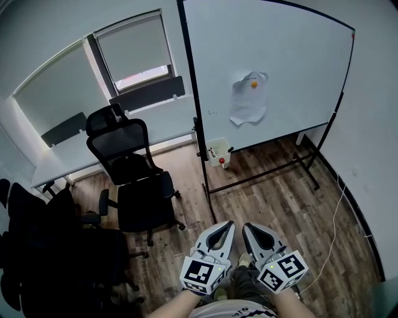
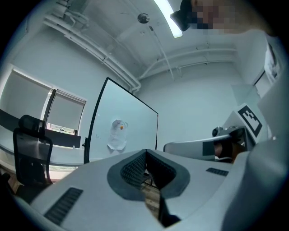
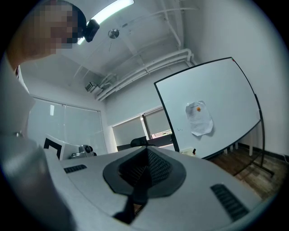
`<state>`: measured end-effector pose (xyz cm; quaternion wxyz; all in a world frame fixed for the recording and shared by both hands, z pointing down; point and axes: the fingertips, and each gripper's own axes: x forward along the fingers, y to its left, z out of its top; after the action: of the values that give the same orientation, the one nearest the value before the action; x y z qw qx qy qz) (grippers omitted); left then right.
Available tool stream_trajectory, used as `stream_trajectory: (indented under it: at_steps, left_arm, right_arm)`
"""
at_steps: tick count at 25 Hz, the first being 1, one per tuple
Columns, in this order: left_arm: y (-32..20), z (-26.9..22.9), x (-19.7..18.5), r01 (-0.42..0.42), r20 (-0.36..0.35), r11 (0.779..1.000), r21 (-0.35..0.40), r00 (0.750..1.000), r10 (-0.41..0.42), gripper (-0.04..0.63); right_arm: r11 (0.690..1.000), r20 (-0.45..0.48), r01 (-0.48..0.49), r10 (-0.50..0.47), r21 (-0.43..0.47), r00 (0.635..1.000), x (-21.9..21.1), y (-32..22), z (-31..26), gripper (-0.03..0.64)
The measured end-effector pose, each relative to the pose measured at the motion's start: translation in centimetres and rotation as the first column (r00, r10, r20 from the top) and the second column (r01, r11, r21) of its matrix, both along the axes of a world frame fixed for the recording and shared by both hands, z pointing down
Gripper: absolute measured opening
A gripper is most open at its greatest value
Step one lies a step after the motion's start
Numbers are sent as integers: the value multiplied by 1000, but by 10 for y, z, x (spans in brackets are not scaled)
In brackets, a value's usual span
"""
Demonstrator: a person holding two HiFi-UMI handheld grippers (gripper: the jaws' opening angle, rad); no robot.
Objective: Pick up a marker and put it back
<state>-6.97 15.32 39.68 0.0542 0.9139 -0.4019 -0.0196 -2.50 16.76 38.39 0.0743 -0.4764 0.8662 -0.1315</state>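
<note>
Ceiling lamp (image 2: pixel 168 17) above the left gripper (image 2: pixel 145 152), outside the head view

Bright, even; ceiling strip light (image 3: pixel 112 11) glares; fisheye edges bent, vignetted dark.

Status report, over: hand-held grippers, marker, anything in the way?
Left hand-held gripper shut, empty. Right hand-held gripper shut, empty. Marker box at whiteboard post, not reached. Office chair left of path, not blocking.
</note>
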Motion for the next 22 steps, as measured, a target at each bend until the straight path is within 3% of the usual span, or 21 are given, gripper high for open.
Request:
stream_trajectory:
  at_steps: [13, 22]
  left_arm:
    - [-169, 22, 51, 77, 59, 996, -38, 995, -75, 11]
    - [-253, 43, 78, 151, 181, 988, -42, 973, -141, 11]
  right_arm:
    - [998, 25, 65, -65, -13, 998, 54, -177, 7, 12]
    - [993, 58, 114, -112, -31, 992, 88, -261, 17, 12]
